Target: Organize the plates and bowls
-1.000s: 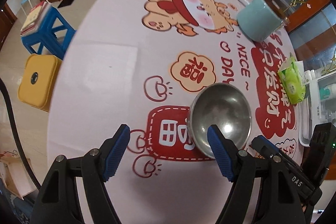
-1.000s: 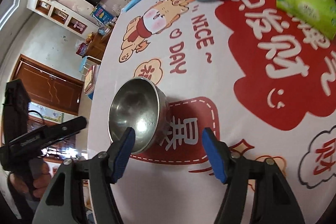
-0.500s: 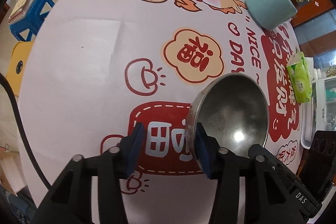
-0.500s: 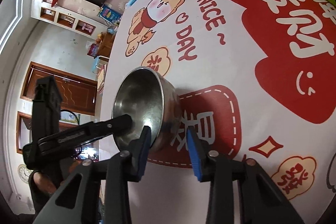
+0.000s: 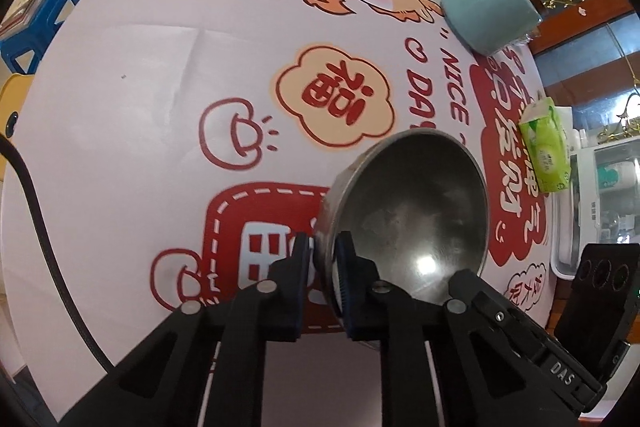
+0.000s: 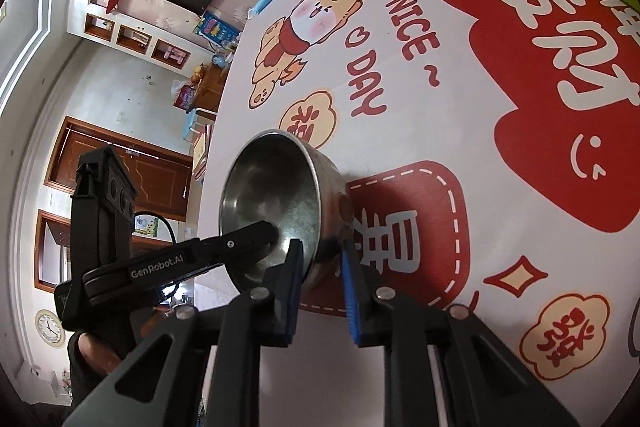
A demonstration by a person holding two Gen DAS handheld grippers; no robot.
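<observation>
Compared with a second ago, when both pairs of jaws stood wide apart around the steel bowl (image 5: pixel 408 223), both are now closed on its rim. The left gripper (image 5: pixel 323 269) is clamped on the near-left wall of the bowl, one blue pad outside and one inside. The jaws of the right gripper (image 6: pixel 320 269) have just been closing; its pads are pressed on the opposite side of the rim, one inside and one outside.

The bowl is seen on the round table (image 5: pixel 132 67), over the red dashed patch of the printed cloth, between the two grippers. It is tipped rather than level in the left wrist view, its open mouth turned up and toward the cameras; as a round thing, no long axis is shown.

One steel bowl is counted, one teal cup (image 5: pixel 490 13) lying on its side, one green tissue pack (image 5: pixel 546 147) and two grippers.
</observation>
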